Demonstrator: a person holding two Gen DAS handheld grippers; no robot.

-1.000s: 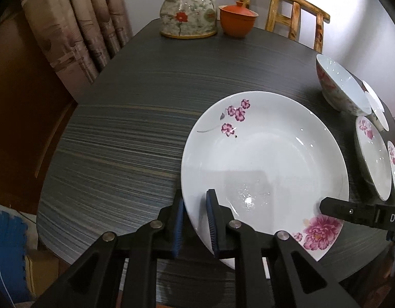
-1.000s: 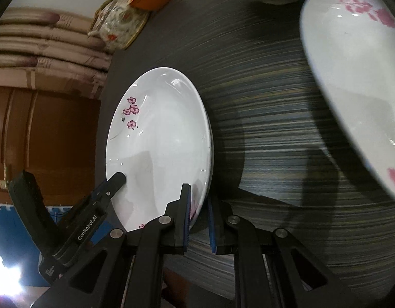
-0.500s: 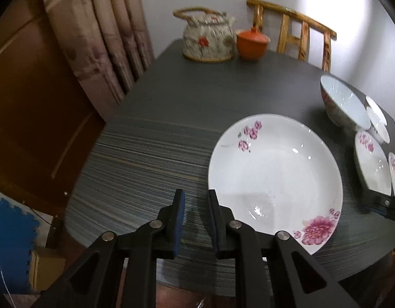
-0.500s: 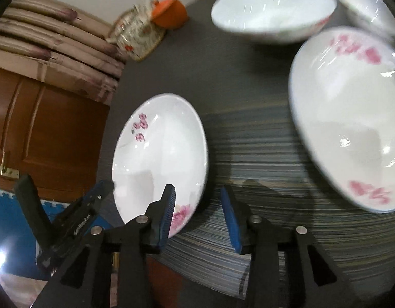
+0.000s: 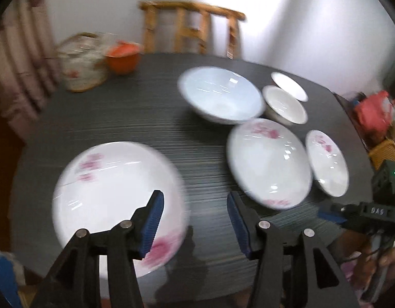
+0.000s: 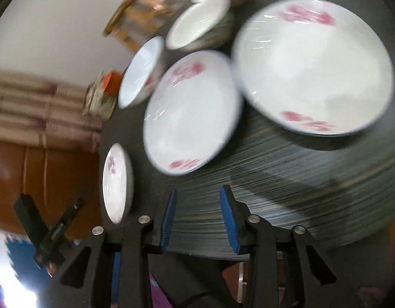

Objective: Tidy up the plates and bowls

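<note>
Both sets of my fingers are spread wide and carrying nothing right now. Off the left fingers (image 5: 193, 220), the big plate (image 5: 115, 195) sits alone on the dark surface (image 5: 136, 120), partly under the left-hand finger. Past the right fingers (image 6: 197, 215), the other dishes crowd close together. My count: three flowered plates, being the big one, a medium plate (image 5: 268, 163) and a smaller plate (image 5: 327, 163), plus a large bowl (image 5: 220, 93), a small bowl (image 5: 284, 104) and a tiny saucer (image 5: 288, 86). I don't see anything stacked so far, so I'd say nearly all the sorting is left
</note>
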